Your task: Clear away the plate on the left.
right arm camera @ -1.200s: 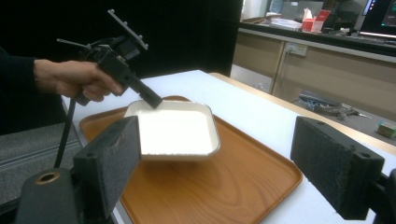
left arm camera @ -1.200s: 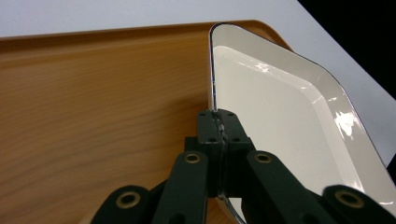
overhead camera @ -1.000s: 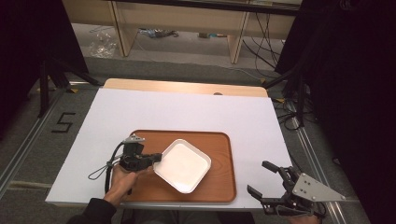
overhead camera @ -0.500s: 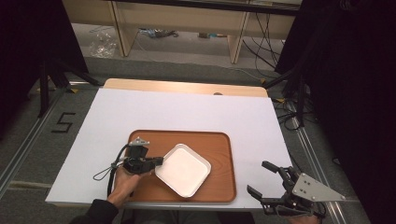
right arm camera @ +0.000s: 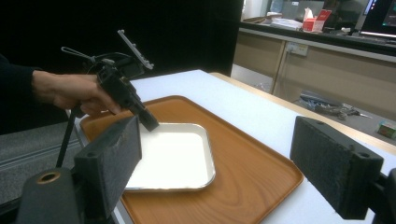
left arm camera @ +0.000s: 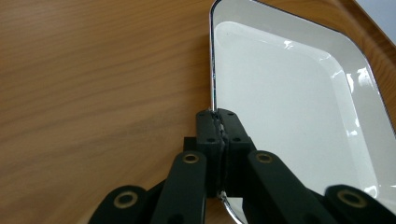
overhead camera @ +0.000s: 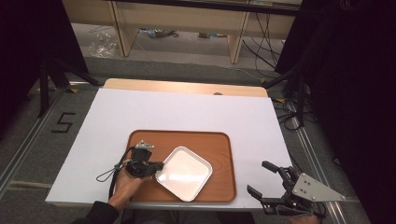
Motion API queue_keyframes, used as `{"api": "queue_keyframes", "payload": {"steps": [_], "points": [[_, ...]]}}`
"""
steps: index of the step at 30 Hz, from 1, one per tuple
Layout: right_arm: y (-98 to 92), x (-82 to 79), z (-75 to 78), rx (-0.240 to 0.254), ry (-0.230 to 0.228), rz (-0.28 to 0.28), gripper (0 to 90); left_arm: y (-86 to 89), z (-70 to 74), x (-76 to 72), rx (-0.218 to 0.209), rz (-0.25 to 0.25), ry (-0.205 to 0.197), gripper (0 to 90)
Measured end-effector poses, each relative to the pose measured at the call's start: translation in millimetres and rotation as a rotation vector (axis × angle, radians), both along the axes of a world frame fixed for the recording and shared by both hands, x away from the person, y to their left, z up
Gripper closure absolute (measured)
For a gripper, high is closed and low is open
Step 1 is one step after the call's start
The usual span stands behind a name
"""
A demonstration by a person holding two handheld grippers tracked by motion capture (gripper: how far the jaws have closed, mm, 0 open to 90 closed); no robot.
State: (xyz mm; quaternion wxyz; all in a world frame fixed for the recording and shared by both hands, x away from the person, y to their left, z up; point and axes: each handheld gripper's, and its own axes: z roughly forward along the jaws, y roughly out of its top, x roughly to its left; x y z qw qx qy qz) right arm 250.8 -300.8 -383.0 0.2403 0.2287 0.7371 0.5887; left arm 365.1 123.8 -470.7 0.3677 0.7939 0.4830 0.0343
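The left gripper (overhead camera: pixel 158 165) is clamped on the left rim of the square white glossy plate (overhead camera: pixel 184 173), which lies in the brown wooden tray (overhead camera: pixel 219 144). The right gripper (overhead camera: pixel 266 179) hangs wide open off the table's corner, well apart.

One white square plate (overhead camera: pixel 183 173), one wooden tray (overhead camera: pixel 219 144), two grippers, left (overhead camera: pixel 158 165), right (overhead camera: pixel 267 179)

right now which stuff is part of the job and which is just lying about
In the job:
- white dish, rim clamped by left tongs
- wooden tray under it

Lying about:
- right tongs, open, off the tray
- cables on the floor
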Motion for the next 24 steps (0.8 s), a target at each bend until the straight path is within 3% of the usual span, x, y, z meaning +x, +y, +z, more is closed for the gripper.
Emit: {"api": "queue_keyframes", "payload": {"steps": [3, 4, 5, 20, 24], "points": [[0.0, 0.0, 0.1, 0.002, -0.003, 0.01, 17.3, 0.3, -0.6, -1.3, 0.007, -0.001, 0.003, 87.2], [0.0, 0.2, 0.1, 0.003, -0.001, 0.01, 17.3, 0.6, 0.0, -1.8, 0.036, -0.01, 0.021, 86.9], [0.0, 0.0, 0.0, 0.0, 0.0, 0.0, 17.3, -0.1, -2.3, -1.8, 0.036, -0.021, 0.033, 86.0], [-0.4, -0.2, 0.3, -0.007, 0.004, 0.005, 17.3, 1.4, -1.3, -14.4, 0.076, -0.061, 0.043, 82.4], [-0.1, 0.1, 0.0, 0.002, -0.002, 0.01, 17.3, -1.7, -0.4, -22.0, 0.114, -0.08, 0.059, 80.8]]}}
